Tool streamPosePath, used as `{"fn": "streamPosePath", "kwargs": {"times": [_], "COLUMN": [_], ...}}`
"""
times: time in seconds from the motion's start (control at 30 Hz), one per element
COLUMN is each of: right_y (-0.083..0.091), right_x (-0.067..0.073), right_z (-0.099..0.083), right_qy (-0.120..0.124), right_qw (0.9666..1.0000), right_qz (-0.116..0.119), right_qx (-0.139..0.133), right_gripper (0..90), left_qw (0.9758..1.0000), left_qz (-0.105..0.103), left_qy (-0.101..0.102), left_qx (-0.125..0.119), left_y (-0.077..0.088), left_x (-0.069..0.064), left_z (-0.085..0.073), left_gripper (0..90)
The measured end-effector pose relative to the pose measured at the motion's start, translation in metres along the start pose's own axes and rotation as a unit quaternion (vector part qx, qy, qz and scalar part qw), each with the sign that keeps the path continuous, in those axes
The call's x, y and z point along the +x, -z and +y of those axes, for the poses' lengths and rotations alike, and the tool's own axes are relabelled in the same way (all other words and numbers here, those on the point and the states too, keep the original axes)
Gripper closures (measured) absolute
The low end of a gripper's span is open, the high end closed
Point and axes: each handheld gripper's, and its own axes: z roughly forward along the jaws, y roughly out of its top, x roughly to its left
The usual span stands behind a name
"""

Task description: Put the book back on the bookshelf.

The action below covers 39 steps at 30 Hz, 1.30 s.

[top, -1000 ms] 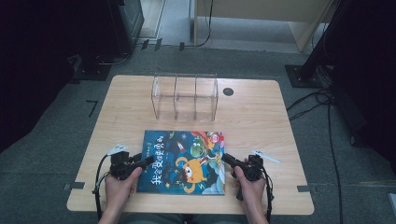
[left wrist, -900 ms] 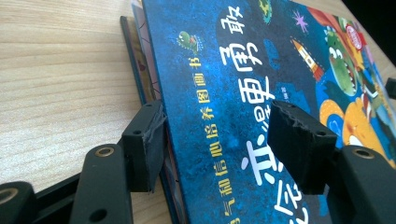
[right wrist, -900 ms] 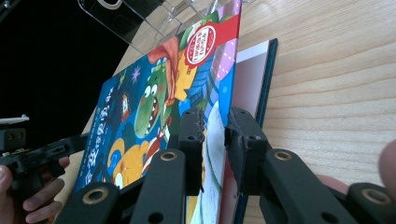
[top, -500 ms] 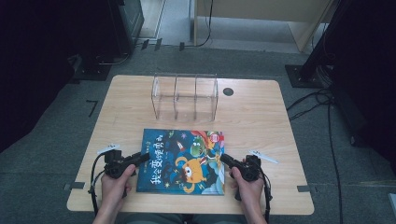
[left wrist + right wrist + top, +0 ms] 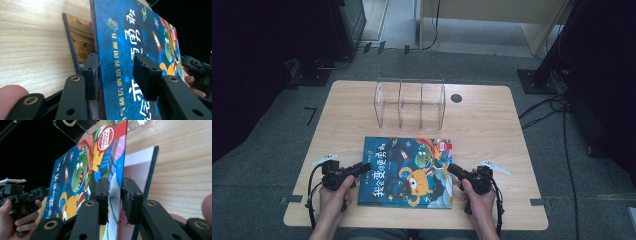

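High view, left to right. The left gripper (image 5: 362,168), at about 8 o'clock on the wooden worktop (image 5: 492,130), reaches the left edge of a blue children's picture book (image 5: 407,172). In the left gripper view its jaws have just been closing around the book's front cover (image 5: 130,50): one jaw sits under the cover against it, the other stands just clear above its printed face, so the gripper is not yet clamped. The book lies at 6 o'clock, flat on the worktop near the front edge. The right gripper (image 5: 454,171), at about 4 o'clock, is clenched on the book's right edge; the right gripper view shows both pads pressing the cover (image 5: 87,170). A clear acrylic divider rack (image 5: 410,103) stands at 12 o'clock, apart from the book.
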Motion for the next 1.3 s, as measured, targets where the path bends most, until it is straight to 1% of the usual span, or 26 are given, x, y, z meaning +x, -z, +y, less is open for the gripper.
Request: {"fn": "streamPosePath", "kwargs": {"times": [0.07, 0.1, 0.17, 0.23, 0.27, 0.4, 0.5, 0.53, 0.57, 0.6, 0.63, 0.7, 0.77, 0.83, 0.9, 0.93, 1.0, 1.03, 1.07, 1.1, 1.13, 1.17, 1.2, 1.23, 1.27, 1.3], "right_y": [0.001, 0.002, 0.003, 0.003, 0.003, 0.003, 0.003, 0.003, 0.002, 0.002, 0.0, -0.001, -0.002, -0.003, -0.005, -0.006, -0.004, -0.002, -0.002, 0.002, 0.007, 0.011, 0.016, 0.019, 0.023, 0.027], "right_x": [0.0, 0.0, 0.001, 0.001, 0.001, 0.001, 0.002, 0.002, 0.003, 0.003, 0.006, 0.007, 0.008, 0.008, 0.01, 0.01, 0.012, 0.013, 0.013, 0.016, 0.019, 0.023, 0.029, 0.033, 0.037, 0.043], "right_z": [0.0, 0.001, 0.002, 0.002, 0.002, 0.001, 0.001, 0.001, 0.0, 0.0, -0.002, -0.003, -0.003, -0.005, -0.007, -0.007, -0.008, -0.009, -0.009, -0.008, -0.008, -0.008, -0.008, -0.008, -0.009, -0.01], "right_qy": [0.001, -0.001, -0.002, 0.001, 0.001, 0.001, 0.008, 0.008, 0.016, 0.016, 0.035, 0.043, 0.054, 0.062, 0.073, 0.081, 0.089, 0.095, 0.095, 0.102, 0.111, 0.127, 0.149, 0.161, 0.173, 0.184], "right_qw": [1.0, 0.9999, 0.9998, 0.9999, 0.9999, 0.9999, 0.9999, 0.9999, 0.9998, 0.9998, 0.9992, 0.9986, 0.9975, 0.9962, 0.9933, 0.992, 0.9907, 0.9895, 0.9895, 0.9854, 0.9805, 0.9731, 0.9629, 0.9576, 0.9528, 0.9489], "right_qz": [0.003, 0.011, 0.018, 0.016, 0.016, 0.015, 0.007, 0.007, -0.003, -0.003, -0.018, -0.029, -0.044, -0.061, -0.089, -0.097, -0.102, -0.106, -0.106, -0.128, -0.149, -0.174, -0.201, -0.211, -0.215, -0.215], "right_qx": [-0.001, -0.004, -0.005, -0.006, -0.006, -0.007, -0.009, -0.009, -0.009, -0.009, -0.009, -0.008, -0.007, -0.003, 0.001, 0.001, -0.011, -0.025, -0.025, -0.047, -0.065, -0.082, -0.101, -0.112, -0.126, -0.139], "right_gripper": [77.2, 78.0, 78.0, 78.0, 78.0, 78.3, 79.7, 79.7, 81.0, 81.0, 79.7, 79.1, 78.2, 75.2, 71.1, 68.1, 65.9, 63.0, 63.0, 58.2, 58.2, 57.9, 57.3, 57.3, 56.5, 56.1], "left_qw": [1.0, 0.9999, 0.9998, 0.9998, 0.9998, 0.9998, 0.9995, 0.9995, 0.9994, 0.9993, 0.9993, 0.9993, 0.9984, 0.9975, 0.997, 0.9969, 0.9966, 0.9965, 0.9965, 0.9966, 0.9966, 0.9967, 0.9969, 0.9969, 0.9969, 0.997], "left_qz": [-0.002, -0.01, -0.003, 0.002, 0.0, 0.001, -0.024, -0.024, -0.027, -0.031, -0.03, -0.03, -0.046, -0.058, -0.06, -0.06, -0.062, -0.063, -0.063, -0.062, -0.062, -0.061, -0.059, -0.059, -0.059, -0.057], "left_qy": [-0.002, -0.005, -0.013, -0.017, -0.015, -0.011, 0.006, 0.006, 0.008, 0.009, 0.009, 0.009, 0.016, 0.026, 0.027, 0.028, 0.028, 0.026, 0.026, 0.025, 0.025, 0.023, 0.023, 0.022, 0.022, 0.023], "left_qx": [0.001, 0.006, 0.011, 0.013, 0.013, 0.015, 0.02, 0.02, 0.02, 0.021, 0.022, 0.022, 0.026, 0.031, 0.04, 0.043, 0.047, 0.048, 0.048, 0.049, 0.047, 0.048, 0.047, 0.046, 0.046, 0.048], "left_y": [-0.001, -0.003, -0.006, -0.007, -0.006, -0.006, -0.003, -0.003, -0.002, -0.002, -0.002, -0.002, 0.0, 0.0, 0.0, 0.001, 0.002, 0.003, 0.003, 0.005, 0.005, 0.007, 0.007, 0.007, 0.007, 0.007], "left_x": [0.0, -0.001, -0.003, -0.003, -0.003, -0.001, 0.005, 0.005, 0.006, 0.006, 0.006, 0.006, 0.007, 0.008, 0.007, 0.006, 0.005, 0.005, 0.005, 0.003, 0.003, 0.002, 0.002, 0.001, 0.001, 0.002], "left_z": [0.0, -0.001, -0.001, -0.002, -0.001, -0.001, 0.001, 0.001, 0.001, 0.002, 0.003, 0.003, 0.005, 0.007, 0.009, 0.011, 0.013, 0.014, 0.014, 0.015, 0.015, 0.016, 0.016, 0.016, 0.016, 0.016], "left_gripper": [54.4, 53.8, 51.4, 50.2, 50.6, 57.1, 61.9, 63.0, 63.6, 63.6, 64.6, 65.6, 67.6, 70.1, 71.2, 71.5, 72.2, 72.6, 72.8, 72.8, 72.8, 72.6, 72.4, 72.3, 72.4, 72.5]}}
